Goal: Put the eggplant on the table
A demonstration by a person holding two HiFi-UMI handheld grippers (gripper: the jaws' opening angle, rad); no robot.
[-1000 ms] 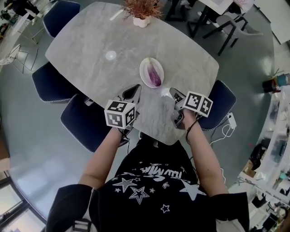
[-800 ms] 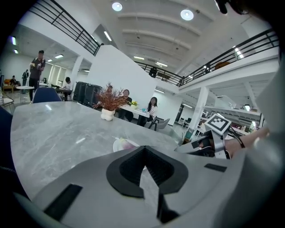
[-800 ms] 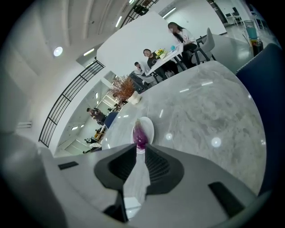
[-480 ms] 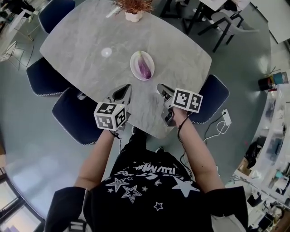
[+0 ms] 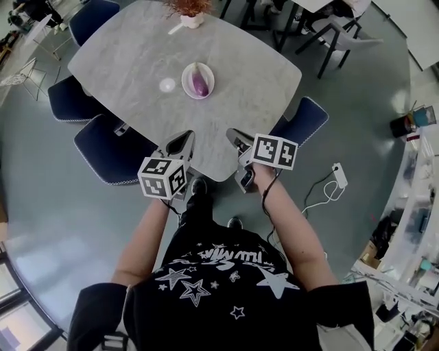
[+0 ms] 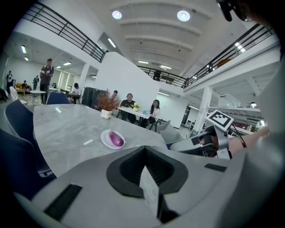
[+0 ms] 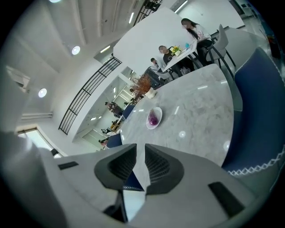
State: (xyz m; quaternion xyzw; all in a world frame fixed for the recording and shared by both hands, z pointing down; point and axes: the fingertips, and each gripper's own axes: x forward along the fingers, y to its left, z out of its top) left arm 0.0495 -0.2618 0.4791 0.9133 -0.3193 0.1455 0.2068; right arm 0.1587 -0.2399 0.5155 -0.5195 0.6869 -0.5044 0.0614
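Right now you are standing at the near edge of the grey marble-patterned oval tabletop [image 5: 240, 75], holding both tools out over its rim. Your left hand-held gripper [image 5: 182, 140] is pointing toward the middle of the table with its dark ribbed pads pressed together at the tips, and nothing is sitting between them. Your right hand-held gripper [image 5: 234, 135] is hovering just beside it, a little apart; its two pads are standing a narrow slit apart, with only the tabletop and a dark blue chair showing through the gap, so it is holding nothing. The small purple eggplant [image 5: 199, 82] is lying on the round white plate [image 5: 186, 75], which is resting on the tabletop well ahead of both tools and nearer the far side. Beyond the plate, a white pot with a reddish dried plant [image 5: 190, 11] is standing at the far edge. Dark blue upholstered chairs [image 5: 108, 153] are sitting tucked in around the table, one on your left and another on your right.
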